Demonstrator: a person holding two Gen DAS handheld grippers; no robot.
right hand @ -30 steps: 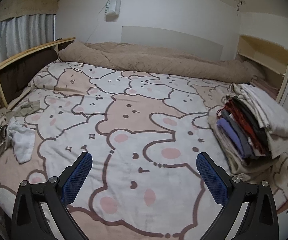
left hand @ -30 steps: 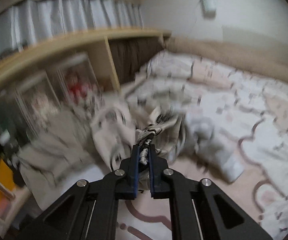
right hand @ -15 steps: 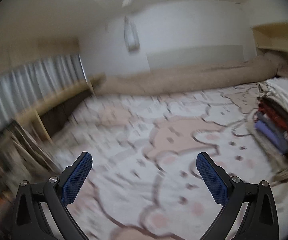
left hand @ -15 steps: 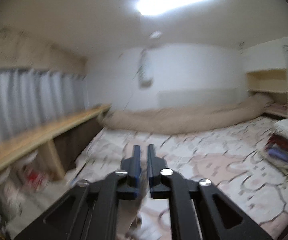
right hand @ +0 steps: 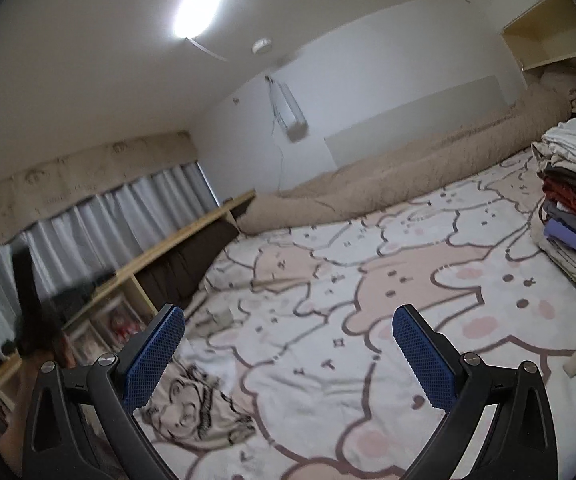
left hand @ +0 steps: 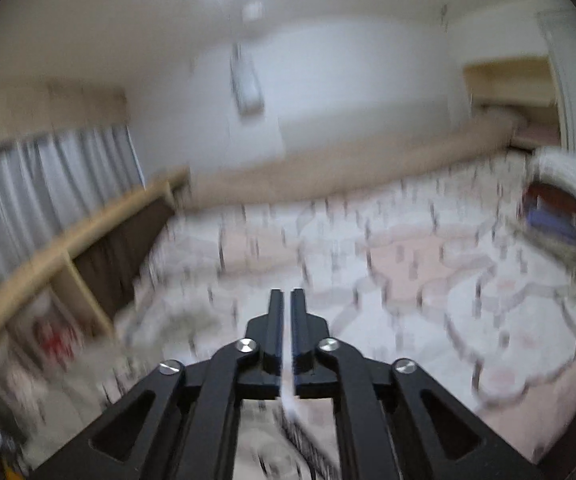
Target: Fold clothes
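My left gripper [left hand: 286,300] is shut on a beige printed garment [left hand: 288,432] that hangs below the jaws; the view is blurred. The same garment shows in the right wrist view [right hand: 196,408], with a cartoon face print, low above the bed's near left corner. My right gripper [right hand: 288,344] is open and empty above the bear-print bedspread [right hand: 367,280]. A stack of folded clothes [right hand: 571,216] sits at the right edge of the bed; it also shows blurred in the left wrist view [left hand: 559,208].
A rolled beige duvet [right hand: 387,176] lies along the bed's far side. A wooden shelf unit [right hand: 160,256] with boxes runs along the left, under grey curtains [right hand: 88,232]. A dark upright shape [right hand: 28,288] stands at the far left.
My left gripper has lifted the garment off the pile at the bed's left edge and swung up toward the middle. My right gripper has tilted upward and stays open.
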